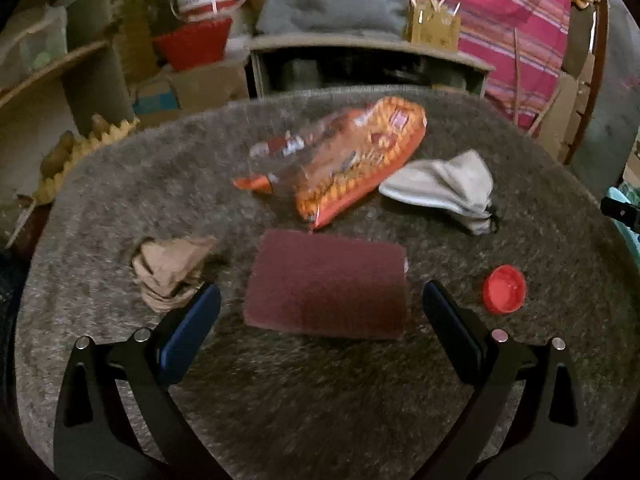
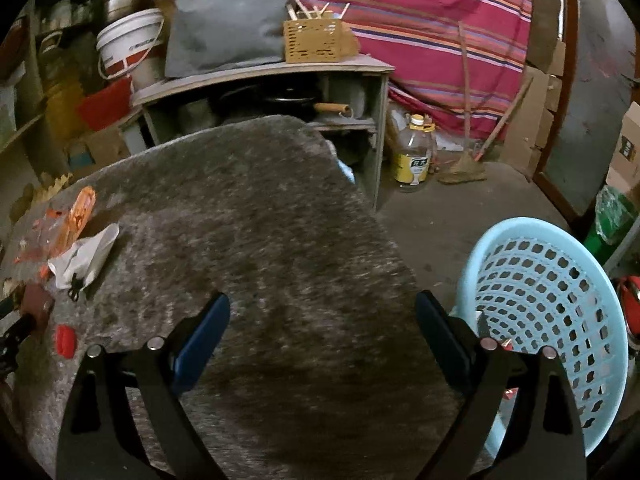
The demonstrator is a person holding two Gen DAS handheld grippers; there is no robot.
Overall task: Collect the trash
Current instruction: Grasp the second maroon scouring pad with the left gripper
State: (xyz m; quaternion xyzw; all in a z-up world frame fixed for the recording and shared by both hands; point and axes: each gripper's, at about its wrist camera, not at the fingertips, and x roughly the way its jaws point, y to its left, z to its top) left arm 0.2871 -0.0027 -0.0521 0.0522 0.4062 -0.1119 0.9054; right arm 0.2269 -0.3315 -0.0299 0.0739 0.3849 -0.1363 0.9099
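Trash lies on a grey furry mat [image 1: 320, 392]. A maroon scouring pad [image 1: 326, 288] lies just ahead of my open, empty left gripper [image 1: 320, 304], between its fingertips. An orange snack wrapper [image 1: 356, 156], a white crumpled cloth [image 1: 444, 184], a brown crumpled paper [image 1: 172, 268] and a red cap [image 1: 504, 289] lie around it. My right gripper [image 2: 322, 312] is open and empty over the bare mat [image 2: 280, 220]. A light blue perforated basket [image 2: 548, 304] stands on the floor to its right, with a little trash inside.
A low wooden shelf [image 2: 264, 76] with a grey cushion [image 2: 228, 24] and a wicker box stands behind the mat. A white bucket [image 2: 128, 40], cardboard boxes and a yellow-labelled bottle [image 2: 414, 152] surround it. A striped cloth [image 2: 420, 20] hangs behind.
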